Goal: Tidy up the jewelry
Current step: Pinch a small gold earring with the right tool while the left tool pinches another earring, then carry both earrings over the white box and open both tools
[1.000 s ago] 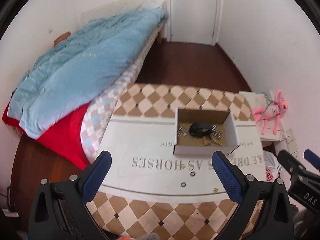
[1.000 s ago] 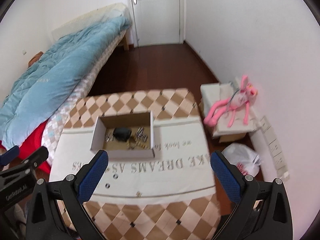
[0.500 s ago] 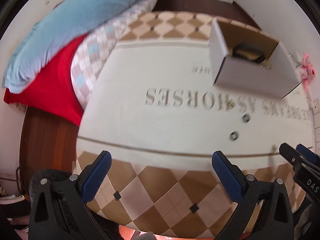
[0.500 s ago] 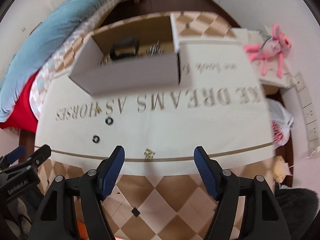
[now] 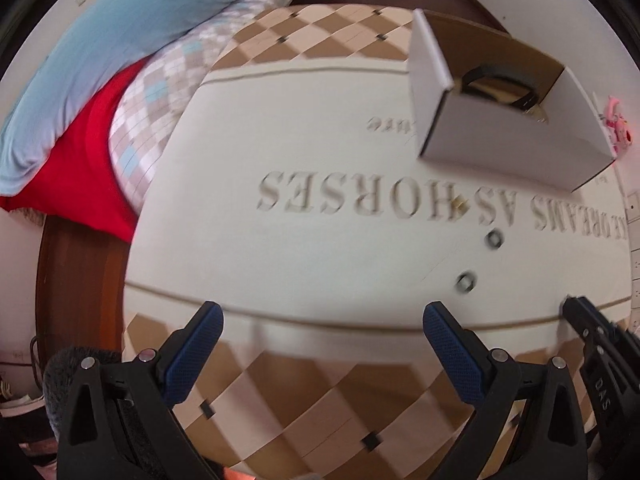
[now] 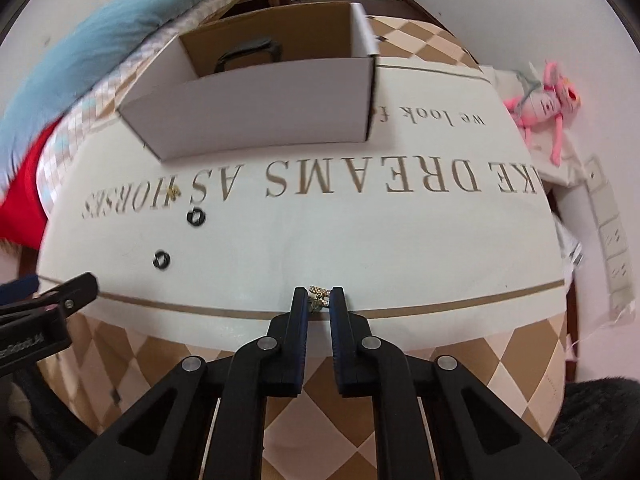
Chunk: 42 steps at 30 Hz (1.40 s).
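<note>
Cream cloth (image 6: 360, 248) reads "DREAMS AS HORSES"; box (image 6: 260, 108) hides jewelry. My right gripper (image 6: 319, 300) pinches gold earring (image 6: 319, 295); left gripper (image 5: 320, 344) wide.

We have brought both grippers down low over the near edge of the cloth (image 6: 360, 240). Our right gripper (image 6: 319, 304) has narrowed from wide open until its fingers clamp the small gold earring (image 6: 319, 295). The box (image 6: 256, 120) now looms closer.

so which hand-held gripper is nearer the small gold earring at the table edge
Right. The right hand-held gripper has its jaws nearly closed around the small gold earring; the left hand-held gripper is open, off to its left.
</note>
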{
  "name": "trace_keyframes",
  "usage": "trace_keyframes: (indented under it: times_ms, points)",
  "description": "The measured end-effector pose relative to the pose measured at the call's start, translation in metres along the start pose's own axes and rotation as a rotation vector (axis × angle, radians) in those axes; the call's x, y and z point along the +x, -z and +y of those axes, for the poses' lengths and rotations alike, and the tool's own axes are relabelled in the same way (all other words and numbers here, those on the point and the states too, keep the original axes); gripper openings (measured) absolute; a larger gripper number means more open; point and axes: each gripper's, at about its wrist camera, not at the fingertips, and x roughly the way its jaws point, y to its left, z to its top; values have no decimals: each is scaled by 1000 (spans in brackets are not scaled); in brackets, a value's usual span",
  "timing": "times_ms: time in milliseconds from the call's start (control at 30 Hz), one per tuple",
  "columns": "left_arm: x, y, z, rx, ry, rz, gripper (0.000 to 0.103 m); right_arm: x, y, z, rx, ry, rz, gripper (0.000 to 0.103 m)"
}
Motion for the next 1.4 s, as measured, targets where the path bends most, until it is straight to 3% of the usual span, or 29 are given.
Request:
trace_keyframes:
  times_ms: [200, 367, 533, 700, 767, 800, 1067, 1233, 1400]
  points:
    - [4, -37, -22, -8, 98, -15, 101, -14, -29, -16, 84, -34, -45, 11]
    - [19, -54, -44, 37, 132, 11, 74, -13, -51, -27, 107, -20, -62, 11]
    - [32, -57, -60, 88, 132, 19, 71, -9, -62, -37, 133, -9, -62, 11]
    - [35, -53, -71, 132, 126, 5, 36, -3, -67, -44, 146, -2, -56, 11]
    - [34, -53, -73, 145, 127, -4, 14, -1, -67, -45, 151, 0, -53, 11]
    - [33, -52, -74, 153, 127, -6, 10, 0, -68, -45, 153, 1, -53, 11]
    - [23, -53, -59, 123, 151, -23, 10, -11, -71, -46, 162, -15, -75, 11]
    - [-13, -57, -34, 76, 223, -56, 10, -32, -77, -44, 168, -56, -106, 11]
    - [-62, -82, -11, 25, 308, -118, 10, -65, -95, -37, 177, -139, -157, 11]
